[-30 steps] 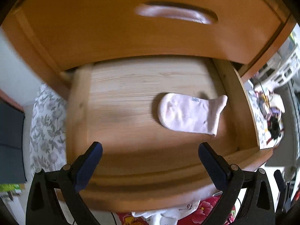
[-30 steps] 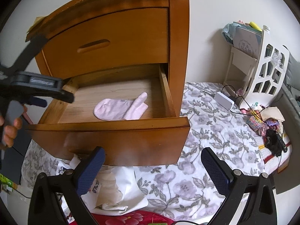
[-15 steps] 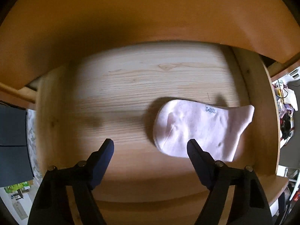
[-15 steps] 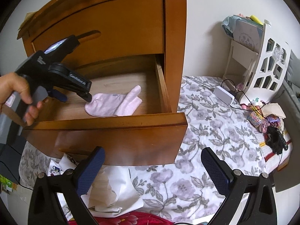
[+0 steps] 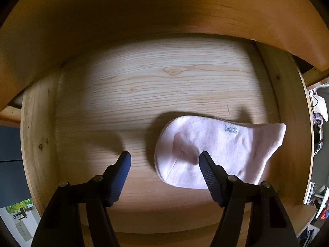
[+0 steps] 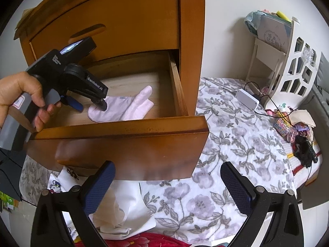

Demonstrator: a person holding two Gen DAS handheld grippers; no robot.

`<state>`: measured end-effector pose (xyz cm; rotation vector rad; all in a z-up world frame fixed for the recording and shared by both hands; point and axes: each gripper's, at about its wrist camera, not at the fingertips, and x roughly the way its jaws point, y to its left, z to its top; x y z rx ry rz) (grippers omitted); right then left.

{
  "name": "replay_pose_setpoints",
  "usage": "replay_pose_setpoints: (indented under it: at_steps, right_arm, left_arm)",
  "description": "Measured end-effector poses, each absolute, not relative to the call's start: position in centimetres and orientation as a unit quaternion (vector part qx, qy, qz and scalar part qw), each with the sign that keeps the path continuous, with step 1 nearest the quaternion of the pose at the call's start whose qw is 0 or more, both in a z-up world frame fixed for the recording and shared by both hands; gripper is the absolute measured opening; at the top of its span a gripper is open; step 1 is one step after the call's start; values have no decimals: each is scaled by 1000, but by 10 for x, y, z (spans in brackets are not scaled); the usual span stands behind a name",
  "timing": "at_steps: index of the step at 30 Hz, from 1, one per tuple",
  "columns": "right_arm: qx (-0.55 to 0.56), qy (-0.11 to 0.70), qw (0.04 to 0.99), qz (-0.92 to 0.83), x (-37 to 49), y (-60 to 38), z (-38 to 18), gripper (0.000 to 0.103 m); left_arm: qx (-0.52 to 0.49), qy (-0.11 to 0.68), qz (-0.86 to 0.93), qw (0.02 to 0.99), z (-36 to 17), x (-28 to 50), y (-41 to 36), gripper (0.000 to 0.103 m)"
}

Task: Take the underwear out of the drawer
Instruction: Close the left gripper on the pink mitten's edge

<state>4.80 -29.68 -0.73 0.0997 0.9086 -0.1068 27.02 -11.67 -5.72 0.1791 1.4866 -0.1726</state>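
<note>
**Left gripper over one pink sock in open drawer**

Your left gripper [image 5: 163,158] points down into the drawer [image 5: 41,135], jaws closing, not yet pinching. One pink sock [image 5: 222,154] lies flat on the drawer floor; one fingertip is over its toe, the other over bare wood. Your right gripper [image 6: 167,177] hangs wide open and empty outside, above one white garment [image 6: 123,207] on the floral bedspread [image 6: 236,144].

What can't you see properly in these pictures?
- Sock: left view, one black finger covers part; whether it touches is unclear.
- Print on sock: too small to read.
- White cloth: right view, drawer front and right gripper hide part.
- Back of drawer: left view, too dark.
</note>
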Motion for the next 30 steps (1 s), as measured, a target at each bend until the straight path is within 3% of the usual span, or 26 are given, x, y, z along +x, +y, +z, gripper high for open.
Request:
replay_pose_setpoints:
  at_steps: [14, 20, 22, 30]
  right_arm:
    - [49, 439, 895, -55, 48, -299, -8, 103]
    - [50, 439, 895, -56, 47, -298, -8, 103]
    - [49, 439, 895, -56, 47, -298, -8, 103]
    - [50, 437, 896, -58, 45, -299, -7, 103]
  left_arm:
    - [55, 689, -93, 717, -58, 282, -114, 46]
    - [58, 683, -102, 721, -57, 277, -119, 33]
    - [59, 680, -107, 723, -56, 276, -119, 22]
    - [48, 678, -116, 724, -53, 273, -115, 20]
